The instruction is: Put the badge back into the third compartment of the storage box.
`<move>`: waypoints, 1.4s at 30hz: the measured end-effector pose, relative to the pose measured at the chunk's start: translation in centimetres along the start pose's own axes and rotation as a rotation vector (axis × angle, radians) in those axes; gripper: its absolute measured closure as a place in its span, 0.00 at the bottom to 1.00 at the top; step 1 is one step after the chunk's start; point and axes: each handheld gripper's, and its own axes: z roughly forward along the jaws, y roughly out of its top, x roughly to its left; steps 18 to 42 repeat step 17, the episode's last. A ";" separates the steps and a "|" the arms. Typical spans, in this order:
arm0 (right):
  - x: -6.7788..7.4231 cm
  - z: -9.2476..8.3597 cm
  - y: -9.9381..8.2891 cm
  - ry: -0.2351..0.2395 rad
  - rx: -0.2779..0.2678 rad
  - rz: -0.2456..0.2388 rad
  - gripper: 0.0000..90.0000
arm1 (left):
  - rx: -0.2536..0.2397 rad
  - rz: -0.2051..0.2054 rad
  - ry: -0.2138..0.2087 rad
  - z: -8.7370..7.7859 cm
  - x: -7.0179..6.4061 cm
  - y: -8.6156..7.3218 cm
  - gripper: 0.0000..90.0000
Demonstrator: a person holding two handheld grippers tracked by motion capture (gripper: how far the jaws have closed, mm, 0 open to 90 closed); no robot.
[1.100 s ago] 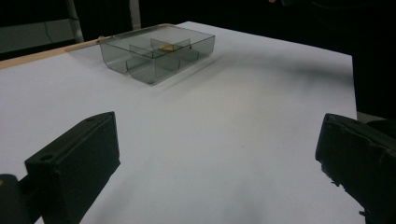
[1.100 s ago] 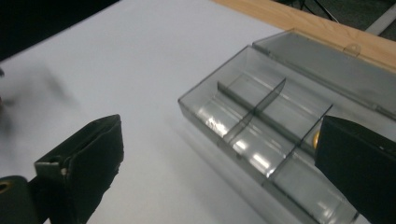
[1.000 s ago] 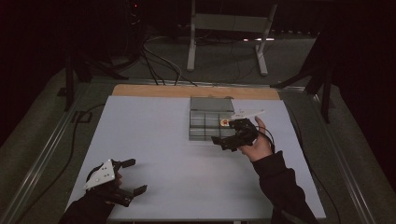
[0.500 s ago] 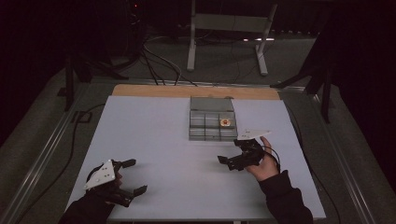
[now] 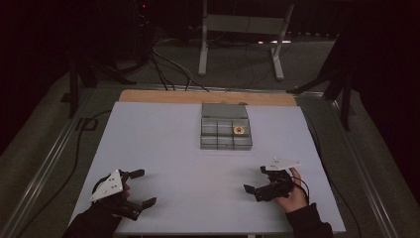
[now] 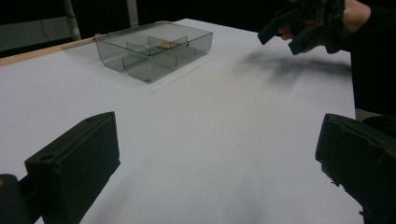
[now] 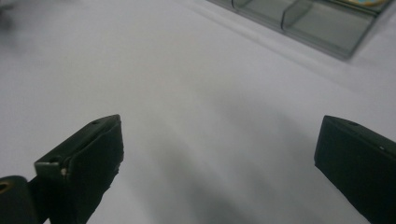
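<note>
A clear grey compartment box (image 5: 226, 127) stands at the far middle of the white table (image 5: 163, 148). A small orange-and-gold round piece (image 5: 239, 130) lies in its right middle compartment. My right gripper (image 5: 254, 179) hovers open over the table's near right, well short of the box, with nothing between its jaws. My left gripper (image 5: 142, 187) rests open at the near left corner, also empty. In the left gripper view the box (image 6: 154, 49) sits far ahead and the right gripper (image 6: 285, 35) shows at the upper right. The box's near edge (image 7: 317, 28) shows in the right gripper view.
A wooden strip (image 5: 198, 97) runs along the table's far edge. Cables (image 5: 168, 69) and a metal stand (image 5: 242, 29) lie on the dark floor beyond. A metal rail (image 5: 44, 168) borders the table's left side.
My right gripper has drawn back from the box toward the near right of the table, empty. The round piece stays in the box. The left gripper has not moved.
</note>
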 end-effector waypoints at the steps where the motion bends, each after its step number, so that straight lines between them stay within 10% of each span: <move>1: 0.0 -0.2 -0.4 -0.006 -0.001 0.001 0.01 | 0.001 0.000 0.000 0.0 0.0 0.0 0.00; 12: -0.9 -1.9 -3.1 -0.054 -0.050 0.019 0.01 | 0.003 0.000 -0.005 0.1 -0.1 0.0 0.00; 42: -1.1 -1.6 -3.3 -0.060 -0.034 0.010 0.01 | 0.004 -0.001 -0.006 0.1 0.0 0.0 0.00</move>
